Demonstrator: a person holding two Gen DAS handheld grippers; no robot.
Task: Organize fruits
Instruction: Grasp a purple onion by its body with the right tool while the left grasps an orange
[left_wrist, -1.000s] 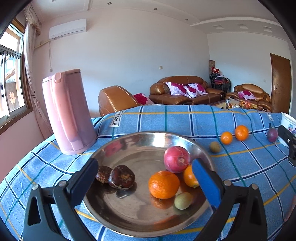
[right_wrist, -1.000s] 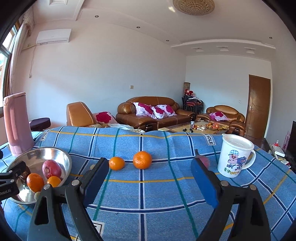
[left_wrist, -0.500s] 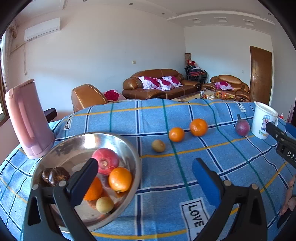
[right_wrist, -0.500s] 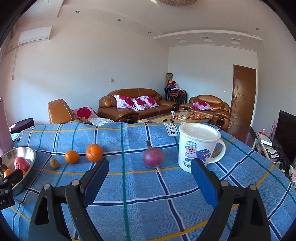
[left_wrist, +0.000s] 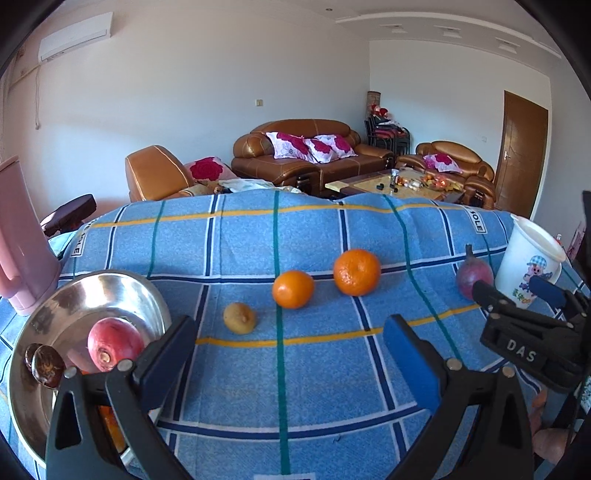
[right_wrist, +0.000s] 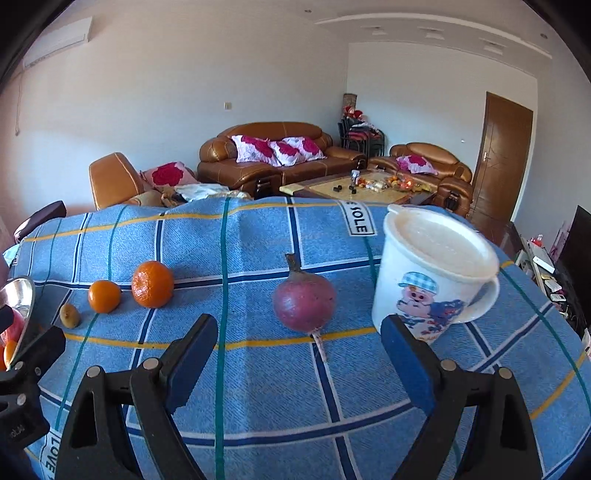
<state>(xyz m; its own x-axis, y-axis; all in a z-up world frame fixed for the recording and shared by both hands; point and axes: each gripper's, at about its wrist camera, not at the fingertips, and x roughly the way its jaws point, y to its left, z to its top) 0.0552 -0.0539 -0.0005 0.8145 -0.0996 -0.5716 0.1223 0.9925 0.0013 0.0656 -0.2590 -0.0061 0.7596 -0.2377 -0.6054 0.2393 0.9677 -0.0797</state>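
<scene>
Fruits lie loose on the blue cloth (right_wrist: 258, 387): a purple fruit (right_wrist: 304, 304) just beyond the wide, empty right gripper (right_wrist: 295, 354), between its fingers; two oranges (left_wrist: 292, 289) and a small brown fruit (left_wrist: 239, 318) beyond the wide, empty left gripper (left_wrist: 286, 347). A metal bowl (left_wrist: 122, 291) sits by its left finger.

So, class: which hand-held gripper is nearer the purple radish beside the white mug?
Right. The right hand-held gripper faces the purple radish just ahead of its open jaws; the left hand-held gripper sits further left, facing the small brown fruit and oranges.
</scene>
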